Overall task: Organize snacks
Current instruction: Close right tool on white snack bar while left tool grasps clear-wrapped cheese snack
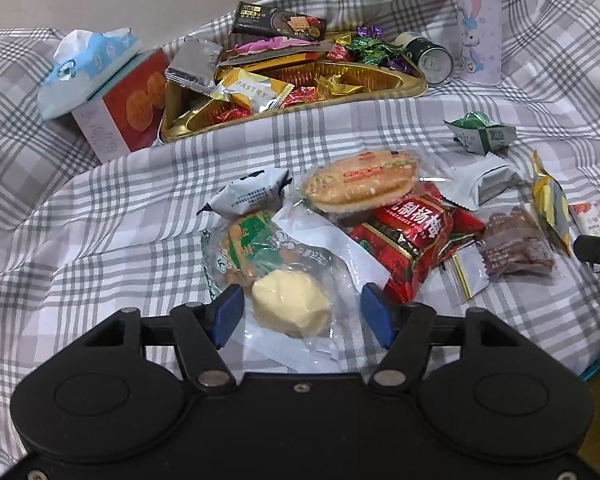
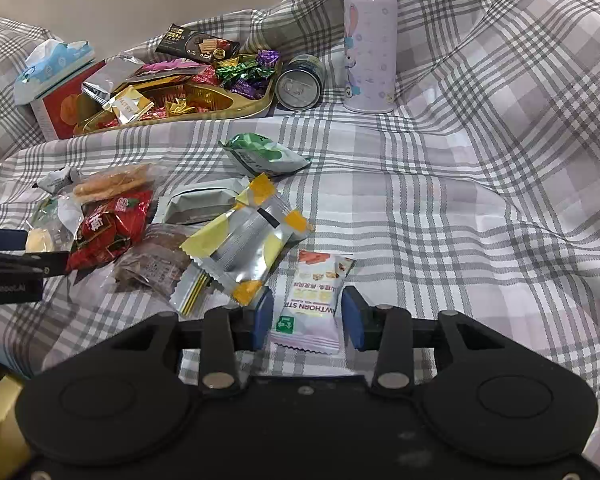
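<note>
Several snacks already lie in the gold tray (image 1: 380, 94), but a pile waits on the checked cloth (image 1: 140, 208). From the left wrist, the left gripper (image 1: 302, 312) stands open around a pale cake in clear wrap (image 1: 290, 308), not yet pinched, as far as the curved view shows. From the right wrist, the right gripper (image 2: 306, 314) is open astride a white hawthorn packet (image 2: 312, 300); roughly half the sorting seems left.

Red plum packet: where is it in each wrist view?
Left wrist: red plum packet sits centre-right, just beyond the open left gripper.
Right wrist: red plum packet lies at the left edge of the pile.
Shared landmark: gold tray behind it.
</note>
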Demonstrator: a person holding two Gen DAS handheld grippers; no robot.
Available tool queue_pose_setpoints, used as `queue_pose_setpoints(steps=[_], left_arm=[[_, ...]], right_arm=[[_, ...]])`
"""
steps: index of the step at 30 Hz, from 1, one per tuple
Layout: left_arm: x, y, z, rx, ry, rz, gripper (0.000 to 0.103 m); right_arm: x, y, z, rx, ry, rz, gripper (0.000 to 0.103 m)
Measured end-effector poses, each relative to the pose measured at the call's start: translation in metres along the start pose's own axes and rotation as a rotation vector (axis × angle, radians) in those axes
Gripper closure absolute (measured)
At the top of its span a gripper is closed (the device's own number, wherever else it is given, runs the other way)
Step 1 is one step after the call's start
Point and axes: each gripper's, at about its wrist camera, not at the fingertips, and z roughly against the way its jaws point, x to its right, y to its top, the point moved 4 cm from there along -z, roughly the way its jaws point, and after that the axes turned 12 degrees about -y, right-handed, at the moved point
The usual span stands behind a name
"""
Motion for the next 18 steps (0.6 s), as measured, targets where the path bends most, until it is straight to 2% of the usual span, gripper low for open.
queue_pose_setpoints(steps=[4, 8, 10, 13, 18], left_arm=[[0.002, -0.001, -0.004, 0.007, 0.009, -0.015, 0.028], [0.0, 0.0, -0.005, 0.011, -0.01, 0.0, 0.029], [-0.002, 0.001, -0.004, 0.014, -0.037, 0.022, 0.036], [-0.005, 0.002, 0.0, 0.031, -0.025, 0.031, 0.049], [-0.008, 0.0, 0.008, 0.024, -0.062, 0.085, 0.051]], right_arm=[[-0.003, 0.001, 0.0, 0.001, -0.001, 0.005, 0.058], [-0.003, 0.001, -0.001, 0.004, -0.005, 0.007, 0.057], [-0.004, 0.001, -0.001, 0.005, -0.007, 0.009, 0.057], [-0.004, 0.001, -0.001, 0.007, -0.011, 0.017, 0.06], [-0.003, 0.0, 0.002, -0.004, -0.013, 0.018, 0.068]])
